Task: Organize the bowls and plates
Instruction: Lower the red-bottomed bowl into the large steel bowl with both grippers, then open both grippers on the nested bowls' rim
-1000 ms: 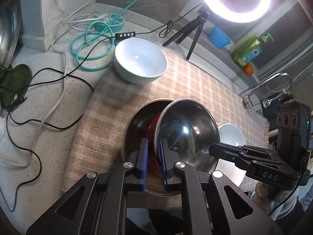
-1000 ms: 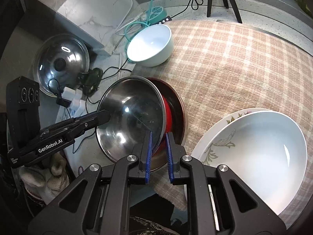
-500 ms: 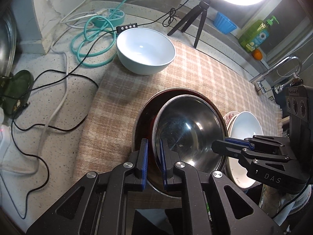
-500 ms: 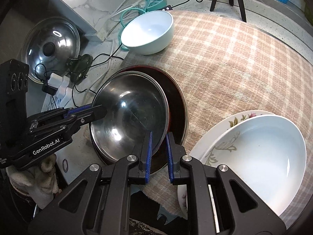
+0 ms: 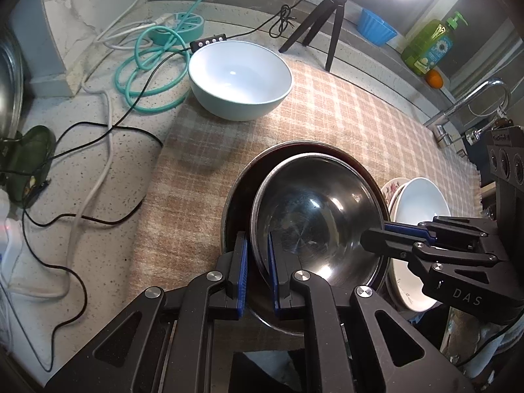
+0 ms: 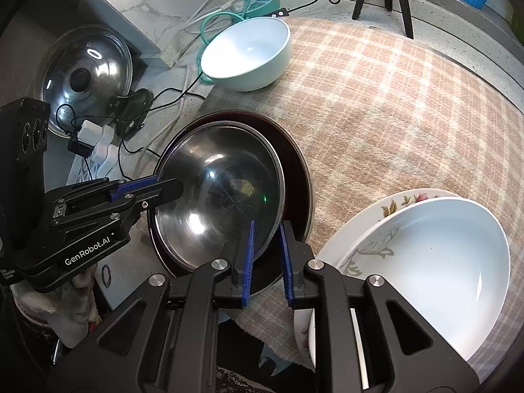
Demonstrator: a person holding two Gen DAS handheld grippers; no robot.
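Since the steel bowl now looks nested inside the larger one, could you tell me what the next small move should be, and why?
Probably let both grippers go and lift clear. The steel bowl sits level inside the larger bowl; the right gripper is already opening around its rim, with a gap at the pads, while the left gripper pinches the opposite rim.

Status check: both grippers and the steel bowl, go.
Left gripper clamped on steel bowl rim. Right gripper jaws opening, rim between them. Bowl nested in the larger dark bowl on the plaid cloth. Nothing in the way.
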